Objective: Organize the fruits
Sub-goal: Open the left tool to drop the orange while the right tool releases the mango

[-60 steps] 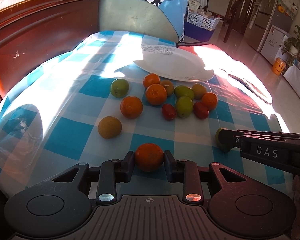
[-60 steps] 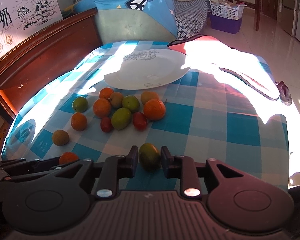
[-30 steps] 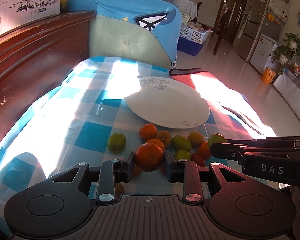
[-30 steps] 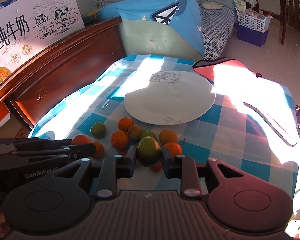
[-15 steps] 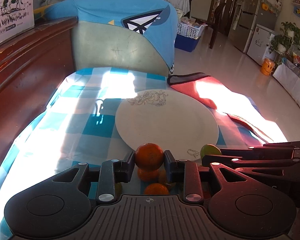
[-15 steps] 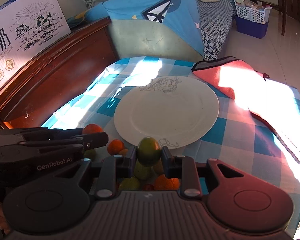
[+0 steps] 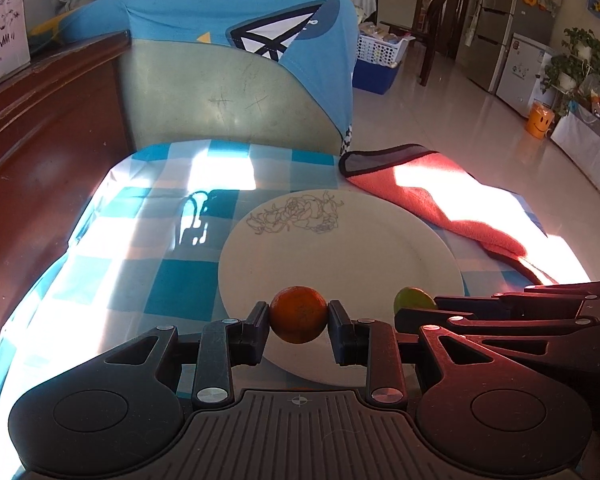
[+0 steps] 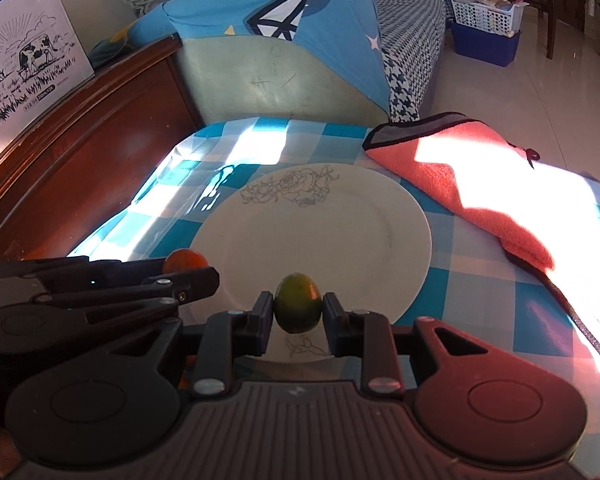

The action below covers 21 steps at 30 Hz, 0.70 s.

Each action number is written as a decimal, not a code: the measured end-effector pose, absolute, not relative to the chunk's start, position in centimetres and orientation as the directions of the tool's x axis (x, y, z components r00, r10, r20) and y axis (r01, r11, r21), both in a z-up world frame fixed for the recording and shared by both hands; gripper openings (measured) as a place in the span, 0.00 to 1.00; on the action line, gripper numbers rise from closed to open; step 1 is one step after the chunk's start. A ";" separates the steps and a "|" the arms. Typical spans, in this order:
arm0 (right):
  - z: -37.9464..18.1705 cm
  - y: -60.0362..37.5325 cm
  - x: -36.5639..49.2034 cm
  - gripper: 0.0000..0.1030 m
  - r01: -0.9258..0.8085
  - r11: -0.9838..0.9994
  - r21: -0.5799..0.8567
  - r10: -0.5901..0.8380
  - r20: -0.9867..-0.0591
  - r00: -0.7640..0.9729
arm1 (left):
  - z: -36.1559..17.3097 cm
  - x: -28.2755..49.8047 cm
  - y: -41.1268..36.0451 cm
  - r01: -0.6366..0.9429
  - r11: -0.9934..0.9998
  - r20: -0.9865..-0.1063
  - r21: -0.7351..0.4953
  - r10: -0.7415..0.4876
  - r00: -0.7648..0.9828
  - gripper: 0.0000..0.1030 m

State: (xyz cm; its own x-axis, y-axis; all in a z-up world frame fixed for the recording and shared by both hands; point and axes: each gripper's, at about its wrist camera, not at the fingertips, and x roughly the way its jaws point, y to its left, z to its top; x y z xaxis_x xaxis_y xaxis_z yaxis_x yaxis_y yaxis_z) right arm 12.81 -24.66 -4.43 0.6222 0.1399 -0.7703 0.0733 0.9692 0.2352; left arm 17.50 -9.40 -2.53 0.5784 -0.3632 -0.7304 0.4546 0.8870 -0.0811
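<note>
Your left tool [image 7: 299, 315] is clamped on an orange [image 7: 298, 314], its two pads pressing the fruit from either side, and it holds the orange over the near edge of the plate [image 7: 340, 248]. Your right tool [image 8: 298, 309] grips a green fruit [image 8: 298, 308] the same way, narrow-set and tight on it, also above the near part of the plate. The two tools sit side by side: in the left wrist view the right tool comes in from the right with the green fruit showing at its tip, and in the right wrist view the left tool comes in from the left with the orange peeking over its fingers. Whether either fruit touches the plate you cannot tell from these views. The plate is white with a rose outline drawn at its far rim and a smaller sketch at its near rim, and it lies bare on a blue-and-white checked cloth [image 7: 172, 280] covering the desk. A red towel [image 7: 440, 188] lies just beyond the plate to the right, partly in strong sunlight. Behind the desk stands a chair [image 7: 228, 96] draped in a blue cover.
</note>
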 end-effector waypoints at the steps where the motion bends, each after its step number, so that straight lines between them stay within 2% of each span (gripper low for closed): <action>1: -4.6 -24.7 13.0 0.26 0.076 0.970 0.232 0.136 -0.772 0.620 | -2.7 17.8 -9.5 0.452 0.888 -0.734 -0.084 -0.362 0.575 0.28; 15: -6.1 -25.3 14.6 0.27 0.120 0.959 0.258 0.138 -0.789 0.599 | -4.2 20.0 -10.0 0.426 0.897 -0.761 -0.113 -0.354 0.544 0.28; 20: -6.0 -25.5 14.6 0.28 0.134 0.955 0.266 0.133 -0.785 0.606 | -3.9 19.8 -9.8 0.425 0.897 -0.752 -0.118 -0.360 0.552 0.30; 21: -6.0 -25.5 14.6 0.28 0.136 0.954 0.266 0.133 -0.784 0.606 | -3.8 19.8 -9.8 0.423 0.899 -0.751 -0.117 -0.359 0.555 0.33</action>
